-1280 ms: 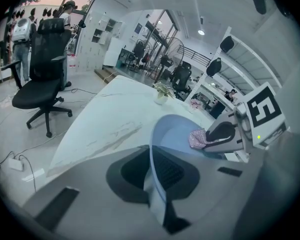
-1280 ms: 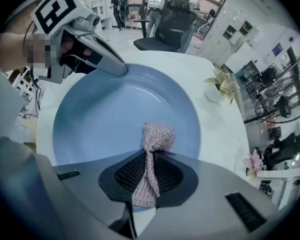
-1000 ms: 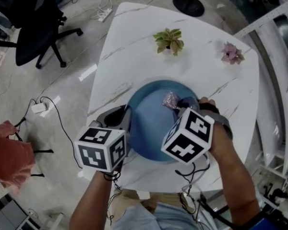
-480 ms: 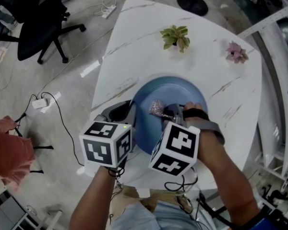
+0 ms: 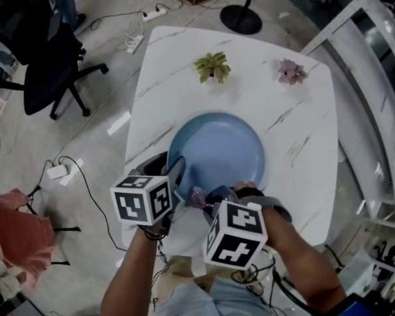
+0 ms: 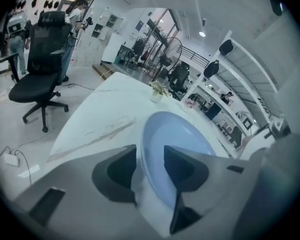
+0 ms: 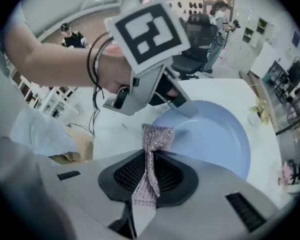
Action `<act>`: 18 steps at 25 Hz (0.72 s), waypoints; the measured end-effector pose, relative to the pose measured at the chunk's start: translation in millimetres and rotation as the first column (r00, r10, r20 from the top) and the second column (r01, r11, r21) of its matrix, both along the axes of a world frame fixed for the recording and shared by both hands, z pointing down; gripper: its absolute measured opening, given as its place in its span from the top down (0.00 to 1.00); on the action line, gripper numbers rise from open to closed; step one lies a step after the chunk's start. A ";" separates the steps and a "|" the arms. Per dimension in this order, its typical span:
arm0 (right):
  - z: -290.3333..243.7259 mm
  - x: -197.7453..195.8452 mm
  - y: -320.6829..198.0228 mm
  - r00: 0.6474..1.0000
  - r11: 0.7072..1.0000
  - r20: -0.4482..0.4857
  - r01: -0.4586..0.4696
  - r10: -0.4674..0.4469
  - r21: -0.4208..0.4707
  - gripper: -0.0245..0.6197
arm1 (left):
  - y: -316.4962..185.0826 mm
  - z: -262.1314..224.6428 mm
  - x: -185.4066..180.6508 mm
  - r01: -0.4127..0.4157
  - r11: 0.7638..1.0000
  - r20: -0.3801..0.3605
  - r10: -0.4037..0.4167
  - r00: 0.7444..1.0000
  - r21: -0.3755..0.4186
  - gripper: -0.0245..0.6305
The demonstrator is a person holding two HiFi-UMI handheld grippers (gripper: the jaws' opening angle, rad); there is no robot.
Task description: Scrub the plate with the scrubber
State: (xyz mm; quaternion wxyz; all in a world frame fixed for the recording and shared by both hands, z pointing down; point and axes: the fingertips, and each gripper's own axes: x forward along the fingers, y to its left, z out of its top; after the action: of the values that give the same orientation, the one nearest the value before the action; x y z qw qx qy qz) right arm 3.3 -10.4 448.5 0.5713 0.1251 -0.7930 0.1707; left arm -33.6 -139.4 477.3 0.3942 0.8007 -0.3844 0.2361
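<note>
A round blue plate [image 5: 217, 151] lies on the white marble table [image 5: 296, 130]. My left gripper [image 5: 178, 176] is at the plate's near left rim. In the left gripper view the plate [image 6: 185, 139] has its rim between the jaws of the left gripper [image 6: 150, 159]; they have just been opening and no longer pinch it. My right gripper [image 5: 207, 199] is shut on a silvery mesh scrubber [image 5: 197, 196] at the plate's near edge, close to the left gripper. In the right gripper view the scrubber [image 7: 155, 144] sticks up from the pinched jaws before the plate [image 7: 215, 134].
Two small potted plants, one green [image 5: 212, 66] and one pink [image 5: 291, 71], stand at the table's far side. On the floor are a black office chair [image 5: 46, 64] at the left, cables, and a round lamp base [image 5: 240, 20] beyond the table.
My right gripper has drawn the scrubber back across the plate, from its middle to the near rim beside the left gripper. The left gripper has stayed at the plate's near left rim.
</note>
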 end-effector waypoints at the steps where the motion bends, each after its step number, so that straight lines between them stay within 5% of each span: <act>1: -14.5 1.1 3.3 0.999 1.000 0.040 -0.030 0.030 0.001 0.85 | 5.9 -5.0 -4.2 -0.001 1.000 0.013 0.000 1.000 0.010 0.69; 5: -91.3 7.1 9.6 0.958 0.982 0.238 -0.178 0.158 0.064 0.85 | 36.3 -53.1 -27.9 0.006 0.995 0.032 -0.009 0.999 0.095 0.71; 8: -168.5 16.4 0.4 0.858 0.908 0.448 -0.369 0.252 0.197 0.84 | 50.1 -150.7 -38.9 0.017 0.958 -0.074 0.005 0.997 0.287 0.77; 11: -259.7 25.0 -8.5 0.743 0.749 0.623 -0.553 0.246 0.365 0.84 | 58.4 -270.5 -47.0 0.058 0.844 -0.163 0.035 0.986 0.533 0.86; 15: -369.5 33.9 5.8 0.606 0.440 0.779 -0.750 0.161 0.493 0.84 | 90.9 -398.8 -56.1 0.122 0.629 -0.211 0.069 0.975 0.768 0.94; 18: -419.4 36.3 33.9 0.562 0.260 0.819 -0.813 0.116 0.521 0.83 | 124.3 -454.7 -65.0 0.127 0.494 -0.176 0.052 0.983 0.860 0.95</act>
State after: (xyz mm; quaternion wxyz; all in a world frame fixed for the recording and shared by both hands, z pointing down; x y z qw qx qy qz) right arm 39.5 23.5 29.1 0.0226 0.5828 -0.8102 -0.0589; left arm -98.6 -15.1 22.7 -0.0238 0.8991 -0.4313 -0.0705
